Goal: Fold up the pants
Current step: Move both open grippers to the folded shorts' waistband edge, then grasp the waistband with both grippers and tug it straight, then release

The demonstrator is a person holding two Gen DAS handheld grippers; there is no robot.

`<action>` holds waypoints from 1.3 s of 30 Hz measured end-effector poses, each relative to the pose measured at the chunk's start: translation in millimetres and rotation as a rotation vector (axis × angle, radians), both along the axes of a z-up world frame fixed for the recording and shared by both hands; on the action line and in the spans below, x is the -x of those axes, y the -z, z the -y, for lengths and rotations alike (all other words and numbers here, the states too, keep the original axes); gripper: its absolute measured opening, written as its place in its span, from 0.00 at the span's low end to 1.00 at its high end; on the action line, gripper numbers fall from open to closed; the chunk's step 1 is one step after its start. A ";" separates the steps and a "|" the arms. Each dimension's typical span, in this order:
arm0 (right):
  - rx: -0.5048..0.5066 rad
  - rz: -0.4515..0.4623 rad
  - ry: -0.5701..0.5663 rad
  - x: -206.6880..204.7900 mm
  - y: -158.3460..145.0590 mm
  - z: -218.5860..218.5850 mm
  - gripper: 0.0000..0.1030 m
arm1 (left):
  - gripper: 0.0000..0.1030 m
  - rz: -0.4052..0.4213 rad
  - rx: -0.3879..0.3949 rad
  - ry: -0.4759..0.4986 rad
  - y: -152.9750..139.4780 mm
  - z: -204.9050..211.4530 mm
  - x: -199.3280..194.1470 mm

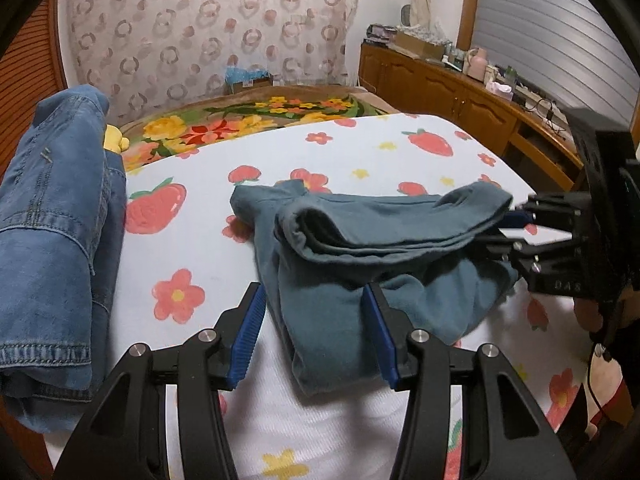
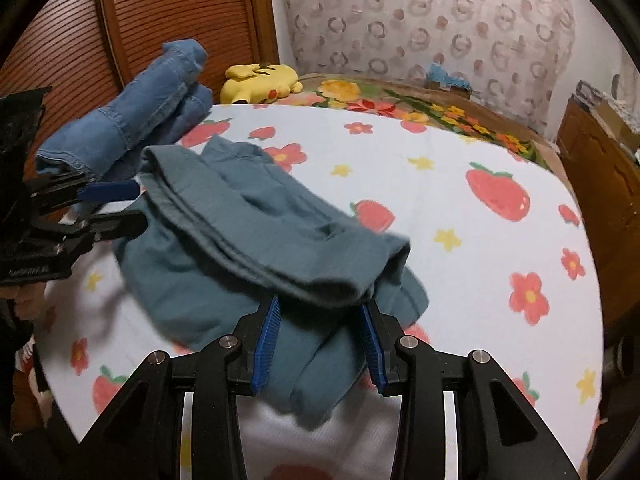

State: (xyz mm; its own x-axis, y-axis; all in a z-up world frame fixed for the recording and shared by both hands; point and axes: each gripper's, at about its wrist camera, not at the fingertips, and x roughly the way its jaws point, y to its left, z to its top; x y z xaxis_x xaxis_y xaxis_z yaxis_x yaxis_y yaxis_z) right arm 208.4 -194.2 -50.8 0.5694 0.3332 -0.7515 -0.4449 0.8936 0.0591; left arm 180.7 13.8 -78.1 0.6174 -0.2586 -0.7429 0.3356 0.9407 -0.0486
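Pants point(image 1: 360, 248) folded on bed point(image 1: 360, 148); both grippers' fingers parted.

Two handheld grippers angle downward side by side. The left gripper point(image 1: 314, 330) has its blue-padded jaws parted, gripping nothing. The right gripper point(image 2: 320, 340) likewise stands with jaws apart, pads pressing nothing.

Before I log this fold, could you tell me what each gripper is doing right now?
Left gripper: open, pads clear of the teal pants lying between them.
Right gripper: open, same pants between its pads, not gripped.
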 end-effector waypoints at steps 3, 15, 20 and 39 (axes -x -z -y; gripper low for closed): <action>0.017 0.007 0.001 -15.5 -0.1 -7.1 0.39 | 0.50 -0.002 -0.003 0.000 0.3 1.8 -4.8; -0.112 0.029 0.150 -40.7 -15.8 20.1 0.39 | 0.50 0.042 -0.014 -0.067 -16.0 5.7 -45.8; -0.153 0.016 0.092 -17.8 -12.6 26.0 0.39 | 0.50 0.035 -0.015 -0.098 -12.8 4.1 -55.3; -0.127 -0.020 -0.037 45.9 11.6 27.0 0.31 | 0.76 0.059 0.040 -0.016 -10.8 -3.3 28.1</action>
State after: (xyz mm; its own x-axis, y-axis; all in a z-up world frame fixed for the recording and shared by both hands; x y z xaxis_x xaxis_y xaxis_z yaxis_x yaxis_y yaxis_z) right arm 162.5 -221.1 -62.4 0.5401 0.4469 -0.7131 -0.4754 0.8612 0.1796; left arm 152.6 17.1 -67.3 0.6642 -0.2772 -0.6942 0.3238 0.9437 -0.0671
